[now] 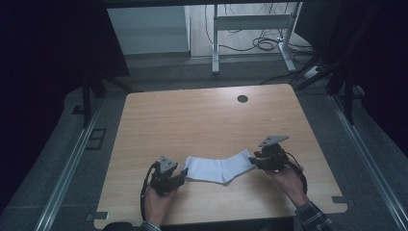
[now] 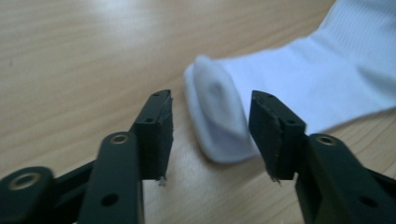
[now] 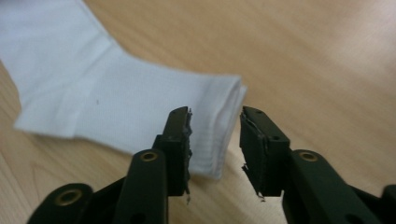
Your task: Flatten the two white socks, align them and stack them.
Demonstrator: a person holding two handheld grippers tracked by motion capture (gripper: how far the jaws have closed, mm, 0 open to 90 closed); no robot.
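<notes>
A white sock (image 1: 216, 168) lies flat and bent on the wooden table (image 1: 202, 120), near the front edge. My left gripper (image 1: 180, 174) is at the sock's left end. In the left gripper view that rounded end (image 2: 217, 116) sits in the wide gap of the left gripper (image 2: 210, 102), which is open, and neither jaw touches it. My right gripper (image 1: 254, 160) is at the sock's right end. In the right gripper view the right gripper (image 3: 215, 119) is open, and the cuff edge (image 3: 224, 121) lies between its jaws, close against the left one.
A dark round hole (image 1: 242, 98) sits near the table's far edge. Beyond the table stands a white desk frame (image 1: 250, 29) with cables on the floor. Metal rails (image 1: 67, 168) run along both sides of the table.
</notes>
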